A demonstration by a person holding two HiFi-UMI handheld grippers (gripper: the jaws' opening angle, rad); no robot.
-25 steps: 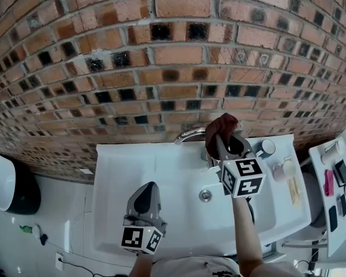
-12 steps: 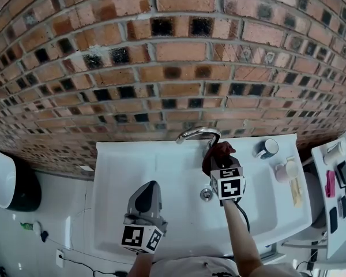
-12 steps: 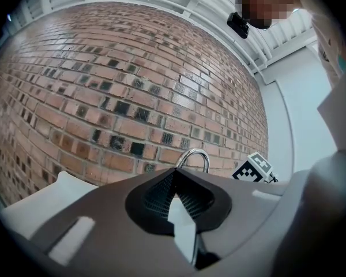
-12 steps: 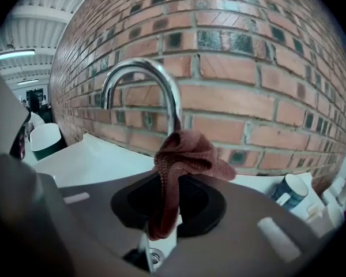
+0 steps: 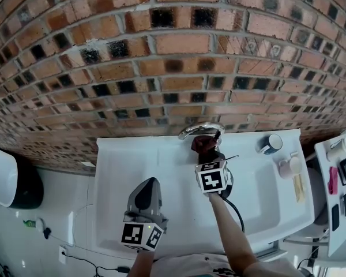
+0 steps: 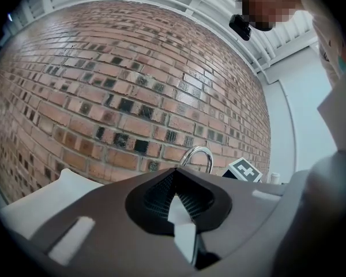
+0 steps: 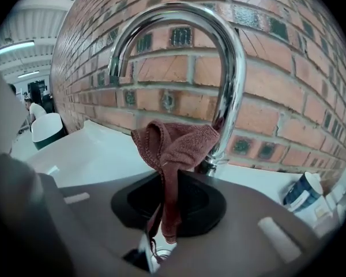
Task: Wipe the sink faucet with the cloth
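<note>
White sink (image 5: 112,154) below a brick wall (image 5: 173,68). Nearest: left gripper (image 5: 148,186), jaws together, empty, parked over the basin's front. Beyond: right gripper (image 5: 207,154) clamped on brown cloth (image 7: 176,146), bunched top apparently against the faucet (image 7: 235,74) low on its upright. Judged mid-wipe. Next: rub up the stem and over the arch, firm contact throughout.

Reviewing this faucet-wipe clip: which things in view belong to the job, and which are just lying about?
In the job:
- cloth
- faucet
- right gripper, shut on the cloth
- sink

Lying about:
- blue-and-white mug at the sink's back right
- white cup
- pink item on the side shelf
- left gripper, shut and empty
</note>
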